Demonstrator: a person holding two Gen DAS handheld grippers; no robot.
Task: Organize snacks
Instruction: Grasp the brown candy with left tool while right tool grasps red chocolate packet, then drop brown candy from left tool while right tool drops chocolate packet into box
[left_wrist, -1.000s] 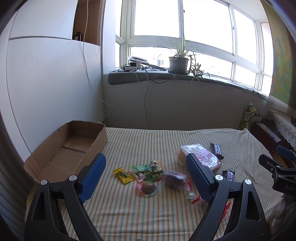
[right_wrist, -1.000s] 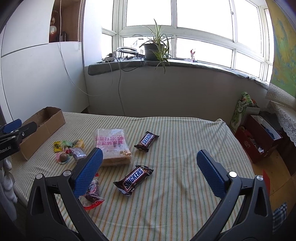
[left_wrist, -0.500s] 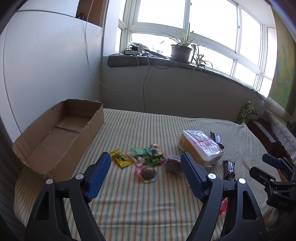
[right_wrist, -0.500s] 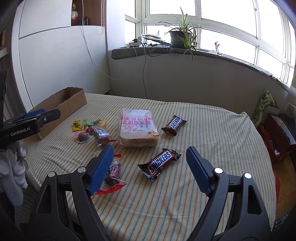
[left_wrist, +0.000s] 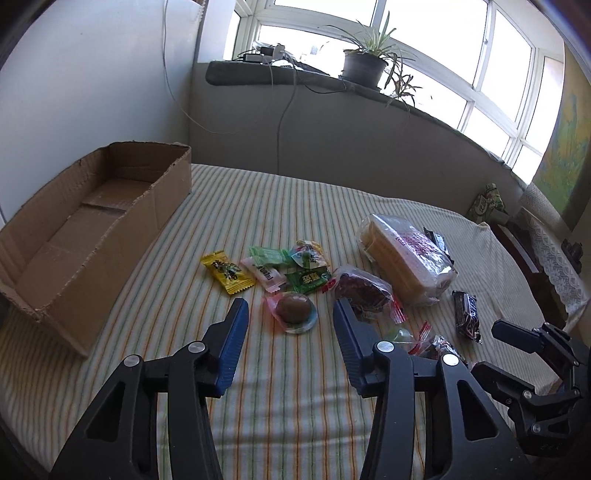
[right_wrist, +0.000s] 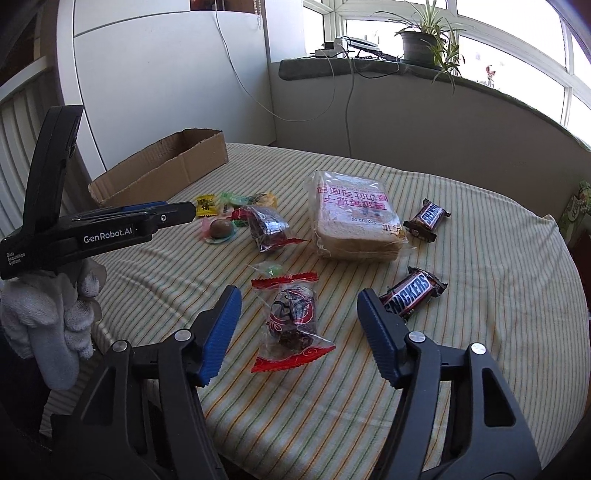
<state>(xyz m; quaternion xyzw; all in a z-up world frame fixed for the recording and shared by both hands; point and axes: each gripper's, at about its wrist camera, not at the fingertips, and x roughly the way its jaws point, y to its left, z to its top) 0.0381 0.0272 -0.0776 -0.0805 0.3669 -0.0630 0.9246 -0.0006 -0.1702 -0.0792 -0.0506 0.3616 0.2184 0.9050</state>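
Snacks lie scattered on a striped cloth. My left gripper (left_wrist: 290, 314) hovers low over a clear packet holding a brown egg (left_wrist: 295, 310). Its jaws are closing, the packet sits between the tips, and the pads do not touch it. My right gripper (right_wrist: 298, 299) hangs over a red-edged packet of dark cake (right_wrist: 291, 321). Its jaws are closing too, and the packet lies between the pads untouched. An open cardboard box (left_wrist: 92, 221) stands at the left with nothing in it.
A bag of sliced bread (right_wrist: 354, 218), two Snickers bars (right_wrist: 413, 291) (right_wrist: 426, 219), another dark cake packet (left_wrist: 364, 290) and small yellow and green sweets (left_wrist: 229, 271) lie around. A white-gloved hand (right_wrist: 48, 317) holds the left gripper. A windowsill with a plant runs behind.
Both grippers came down toward the cloth and tilted further downward. Both pairs of jaws narrowed from wide open. The right one swung left from the Snickers to the red-edged packet.
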